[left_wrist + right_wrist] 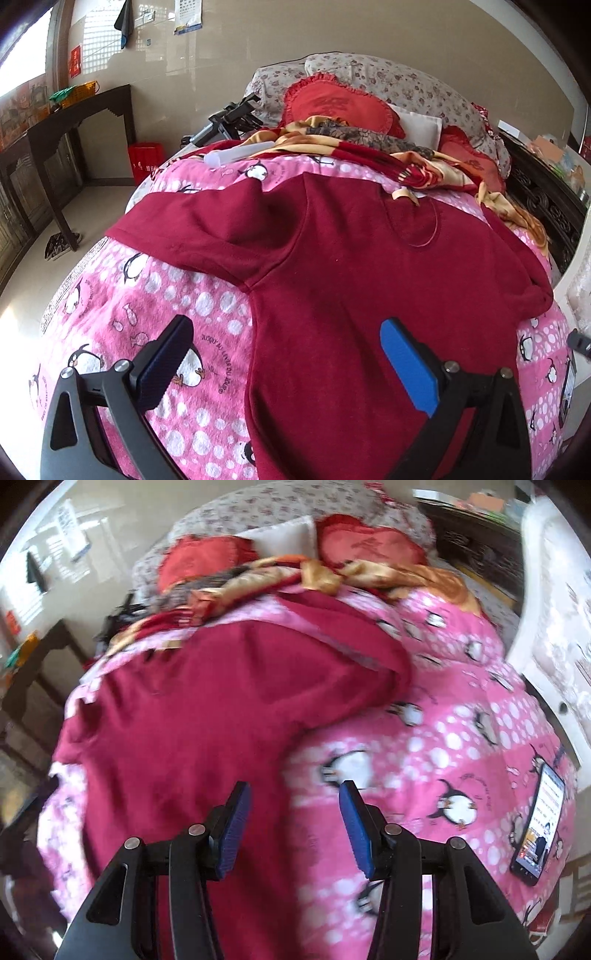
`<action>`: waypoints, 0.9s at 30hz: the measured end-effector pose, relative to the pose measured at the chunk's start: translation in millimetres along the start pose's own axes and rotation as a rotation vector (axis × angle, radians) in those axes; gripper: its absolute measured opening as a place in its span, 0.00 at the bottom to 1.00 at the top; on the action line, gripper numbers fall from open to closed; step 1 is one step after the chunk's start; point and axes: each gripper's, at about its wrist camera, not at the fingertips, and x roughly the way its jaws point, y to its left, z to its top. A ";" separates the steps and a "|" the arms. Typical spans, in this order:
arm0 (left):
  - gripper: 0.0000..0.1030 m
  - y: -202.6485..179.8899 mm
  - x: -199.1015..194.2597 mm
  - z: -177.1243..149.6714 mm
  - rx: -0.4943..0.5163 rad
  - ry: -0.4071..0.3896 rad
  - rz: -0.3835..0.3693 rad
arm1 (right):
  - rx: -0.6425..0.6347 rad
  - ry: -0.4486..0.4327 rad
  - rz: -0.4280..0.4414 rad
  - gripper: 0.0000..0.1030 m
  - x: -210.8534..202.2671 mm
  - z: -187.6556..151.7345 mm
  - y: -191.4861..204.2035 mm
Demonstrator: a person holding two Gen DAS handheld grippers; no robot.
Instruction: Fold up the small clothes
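A dark red long-sleeved top (351, 266) lies spread on a pink penguin blanket (155, 295), one sleeve stretched out to the left. My left gripper (288, 339) is open and empty, its jaws wide over the top's lower left edge. In the right wrist view the same top (192, 716) lies left of centre with its right sleeve folded over the body. My right gripper (293, 812) is open and empty above the top's right edge, where it meets the blanket (443, 716).
A phone (539, 819) with a lit screen lies on the blanket at the right. Red heart cushions (340, 103) and a crumpled orange quilt (369, 144) sit at the bed's head. A white tube (236, 153) lies beyond the top. A dark wooden table (74, 125) stands at left.
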 end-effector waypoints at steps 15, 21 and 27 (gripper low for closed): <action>1.00 -5.3 5.0 5.9 0.029 0.029 0.002 | -0.132 -0.087 0.013 0.28 19.8 6.0 99.9; 1.00 -5.6 12.8 5.9 0.032 0.039 0.007 | -0.172 -0.134 0.026 0.28 30.3 1.7 117.2; 1.00 -8.9 18.1 7.0 0.040 0.040 0.001 | -0.163 -0.106 0.024 0.28 46.2 2.5 120.1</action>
